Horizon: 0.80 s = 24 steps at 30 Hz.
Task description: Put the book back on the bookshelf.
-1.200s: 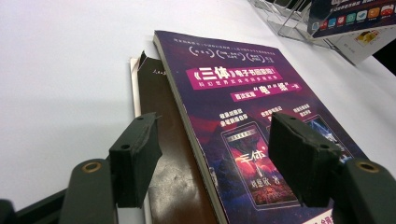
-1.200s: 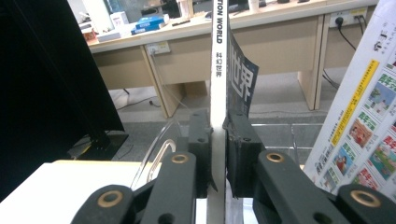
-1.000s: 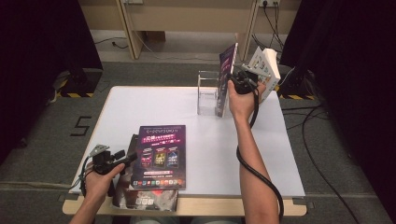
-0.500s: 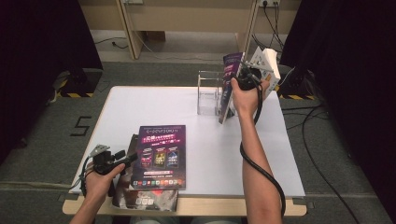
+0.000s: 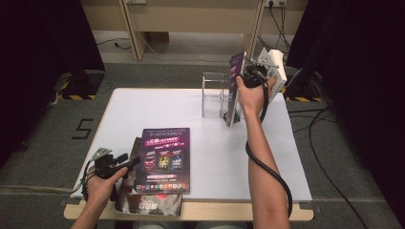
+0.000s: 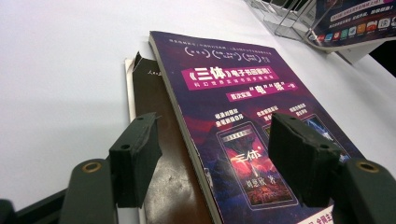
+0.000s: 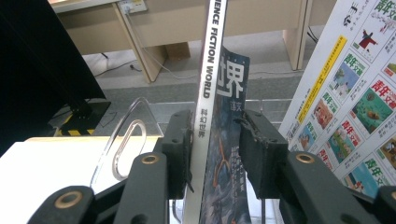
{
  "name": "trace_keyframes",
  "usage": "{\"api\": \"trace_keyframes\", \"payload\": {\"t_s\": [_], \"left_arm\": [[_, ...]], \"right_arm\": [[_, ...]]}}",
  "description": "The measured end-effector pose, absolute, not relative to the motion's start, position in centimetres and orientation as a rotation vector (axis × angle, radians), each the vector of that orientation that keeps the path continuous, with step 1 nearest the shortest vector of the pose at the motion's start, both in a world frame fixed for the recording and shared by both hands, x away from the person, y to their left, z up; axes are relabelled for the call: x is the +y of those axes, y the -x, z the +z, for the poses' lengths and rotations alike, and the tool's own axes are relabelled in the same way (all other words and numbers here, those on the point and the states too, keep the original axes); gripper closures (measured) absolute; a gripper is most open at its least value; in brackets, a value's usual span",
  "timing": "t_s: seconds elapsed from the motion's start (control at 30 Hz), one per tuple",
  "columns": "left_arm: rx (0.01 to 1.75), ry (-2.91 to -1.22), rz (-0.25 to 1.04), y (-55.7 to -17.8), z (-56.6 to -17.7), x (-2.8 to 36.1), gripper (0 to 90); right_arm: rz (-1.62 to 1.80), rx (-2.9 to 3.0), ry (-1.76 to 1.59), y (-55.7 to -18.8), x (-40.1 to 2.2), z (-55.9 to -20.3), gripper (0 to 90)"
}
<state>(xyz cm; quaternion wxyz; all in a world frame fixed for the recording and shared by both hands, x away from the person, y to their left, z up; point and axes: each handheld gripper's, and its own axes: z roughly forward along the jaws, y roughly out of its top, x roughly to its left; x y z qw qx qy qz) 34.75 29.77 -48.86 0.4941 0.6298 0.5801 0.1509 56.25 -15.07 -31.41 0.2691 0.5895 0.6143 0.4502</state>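
A dark magazine (image 5: 234,93) with a silver spine (image 7: 208,84) stands on edge at the right end of the clear wire rack (image 5: 213,95). My right gripper (image 5: 248,76) sits over its top edge with the magazine between the jaws (image 7: 215,144). The jaws have just been opening, and the right pad stands off the cover. My left gripper (image 5: 126,160) hovers open at the table's front left, low over a purple magazine (image 6: 233,107) that lies flat on a dark book (image 6: 154,116). Nothing is between its jaws (image 6: 215,158).
A white magazine (image 7: 359,93) with coloured cover pictures leans just right of the rack, behind my right hand. The rack's clear dividers (image 7: 126,135) stand to the left of the held magazine. The white table (image 5: 143,109) stretches between the rack and the flat stack (image 5: 165,160).
The magazine at the rack has gone from leaning to standing nearly upright, lower down. My right hand shifted slightly with it. The left hand has stayed where it was.
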Motion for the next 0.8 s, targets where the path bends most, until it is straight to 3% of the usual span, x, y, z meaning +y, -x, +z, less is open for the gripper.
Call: {"api": "trace_keyframes", "payload": {"t_s": [0.33, 0.8], "left_arm": [[1.408, -1.526, 0.368, -34.7, -48.9, 29.8, 33.2], [1.403, -1.53, 0.372, -34.7, -48.8, 29.7, 33.4]], "right_arm": [[1.192, 1.649, -1.616, -56.8, -14.9, -31.3, 82.4], [1.227, 1.597, -1.514, -55.3, -14.4, -30.5, 83.2]]}}
